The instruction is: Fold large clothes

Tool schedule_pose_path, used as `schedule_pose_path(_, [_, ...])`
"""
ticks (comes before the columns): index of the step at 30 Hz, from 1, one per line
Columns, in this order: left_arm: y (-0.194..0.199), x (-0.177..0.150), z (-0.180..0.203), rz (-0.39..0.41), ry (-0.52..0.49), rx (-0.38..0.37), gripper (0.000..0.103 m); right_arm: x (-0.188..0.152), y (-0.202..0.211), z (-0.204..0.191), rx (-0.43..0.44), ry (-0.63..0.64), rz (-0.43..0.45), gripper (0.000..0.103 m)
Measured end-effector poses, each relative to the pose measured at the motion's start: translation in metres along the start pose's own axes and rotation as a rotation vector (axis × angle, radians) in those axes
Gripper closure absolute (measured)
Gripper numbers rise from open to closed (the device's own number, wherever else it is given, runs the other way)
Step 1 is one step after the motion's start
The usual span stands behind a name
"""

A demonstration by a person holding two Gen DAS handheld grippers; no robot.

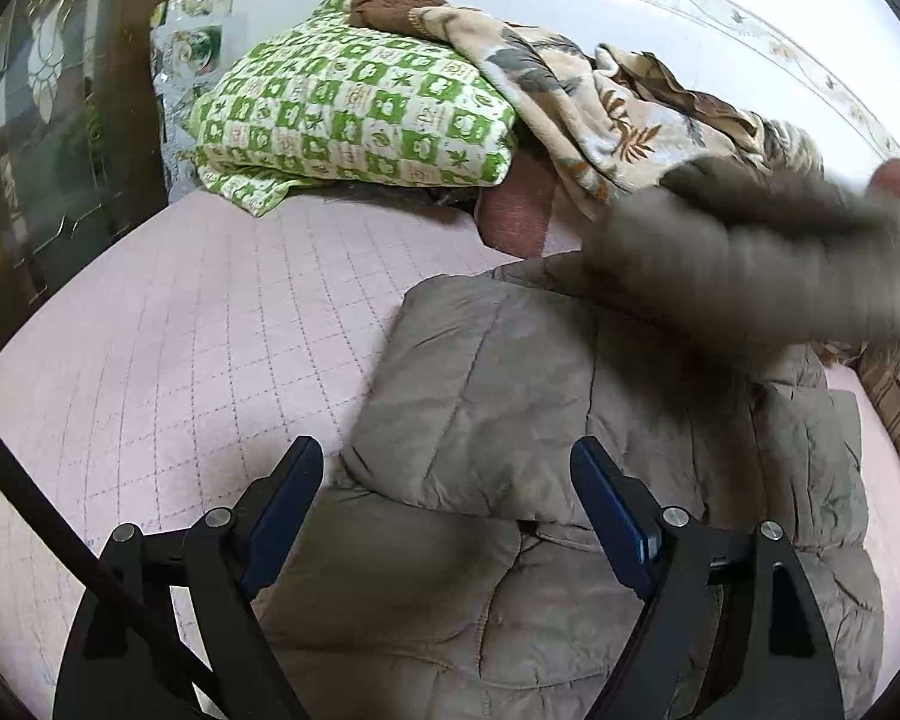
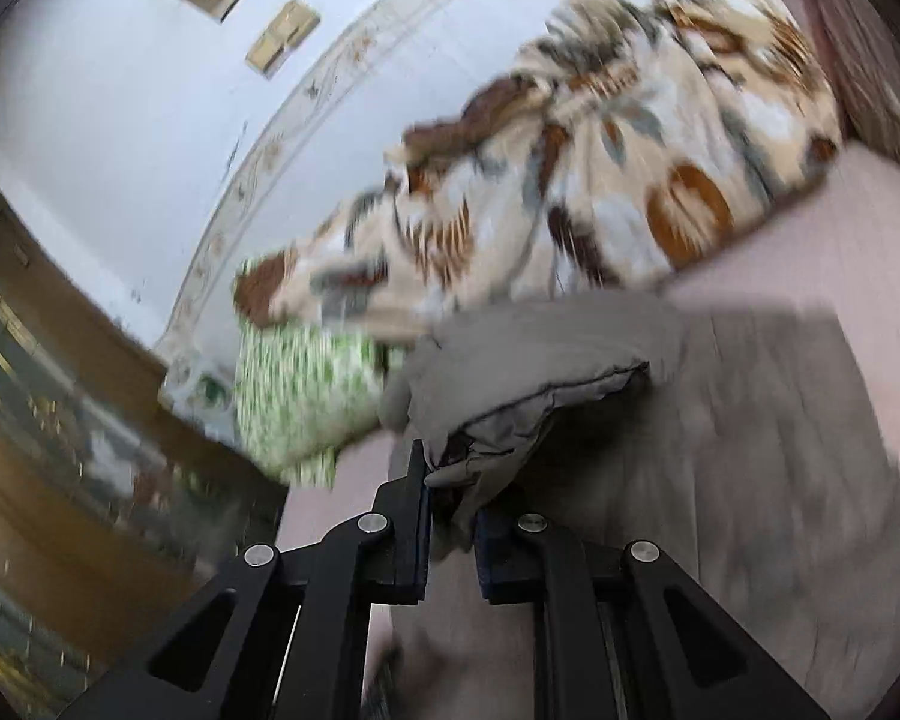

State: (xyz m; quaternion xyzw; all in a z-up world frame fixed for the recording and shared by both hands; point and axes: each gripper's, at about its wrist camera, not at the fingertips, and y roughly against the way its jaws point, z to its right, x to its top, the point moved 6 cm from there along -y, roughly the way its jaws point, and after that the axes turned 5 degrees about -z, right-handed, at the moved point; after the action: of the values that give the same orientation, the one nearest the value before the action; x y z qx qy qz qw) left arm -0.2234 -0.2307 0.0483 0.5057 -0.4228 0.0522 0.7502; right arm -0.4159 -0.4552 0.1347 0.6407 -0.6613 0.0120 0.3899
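Note:
A grey-brown quilted jacket [image 1: 510, 420] lies on the pink quilted bed [image 1: 180, 330]. My left gripper [image 1: 447, 468] is open and empty, hovering over the jacket's left edge. A blurred part of the jacket [image 1: 750, 264] is lifted in the air at the right. In the right wrist view my right gripper [image 2: 450, 504] is shut on a fold of the jacket [image 2: 510, 384] and holds it above the rest of the garment [image 2: 750, 450].
A green and white checked pillow [image 1: 354, 114] and a beige floral blanket [image 1: 600, 102] lie at the head of the bed, against a white wall. The blanket [image 2: 570, 180] also shows in the right wrist view. A dark wooden cabinet [image 1: 42, 120] stands at the left.

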Motion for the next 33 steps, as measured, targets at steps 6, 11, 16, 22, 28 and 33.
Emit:
schedule_pose_path(6, [0.000, 0.000, -0.002, -0.002, 0.009, 0.006, 0.019, -0.120, -0.059, 0.085, -0.170, -0.089, -0.206, 0.092])
schedule_pose_path(11, [0.005, 0.002, -0.007, 0.009, 0.020, -0.004, 0.019, -0.144, -0.078, 0.115, -0.215, -0.109, -0.290, 0.092])
schedule_pose_path(16, [0.000, 0.002, -0.009, -0.014, 0.052, -0.033, 0.019, -0.094, -0.042, 0.048, -0.260, 0.166, -0.182, 0.091])
schedule_pose_path(22, [0.000, 0.002, -0.004, -0.011, 0.027, -0.033, 0.019, 0.013, -0.079, -0.005, -0.362, 0.357, -0.019, 0.067])
schedule_pose_path(28, [-0.006, 0.005, -0.011, -0.028, 0.039, -0.030, 0.019, 0.015, -0.174, 0.050, -0.458, 0.302, -0.171, 0.063])
schedule_pose_path(33, [-0.012, 0.004, -0.010, -0.048, 0.037, -0.031, 0.019, -0.030, -0.202, 0.078, -0.525, 0.360, -0.226, 0.063])
